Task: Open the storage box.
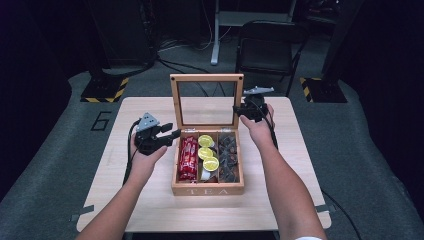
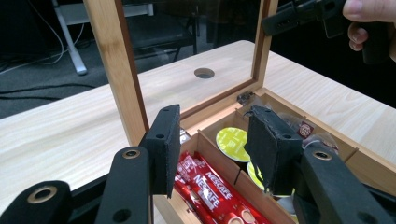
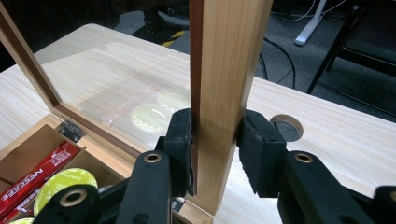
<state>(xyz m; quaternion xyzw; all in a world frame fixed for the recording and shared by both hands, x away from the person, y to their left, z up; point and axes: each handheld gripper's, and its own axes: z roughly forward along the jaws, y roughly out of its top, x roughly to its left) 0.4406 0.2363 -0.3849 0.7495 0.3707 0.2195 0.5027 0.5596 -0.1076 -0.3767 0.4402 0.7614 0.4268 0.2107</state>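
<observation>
My right gripper (image 3: 215, 154) is clamped on the right side of the lid (image 1: 206, 77), which stands upright over the tea box (image 1: 207, 189). The box sits near the middle of the table (image 1: 140, 210), toward its front edge. My left gripper (image 1: 167, 134) hangs just left of the box with its jaws wide apart, holding nothing, above the red sachets (image 2: 205, 196) and yellow pods (image 2: 232, 142).
</observation>
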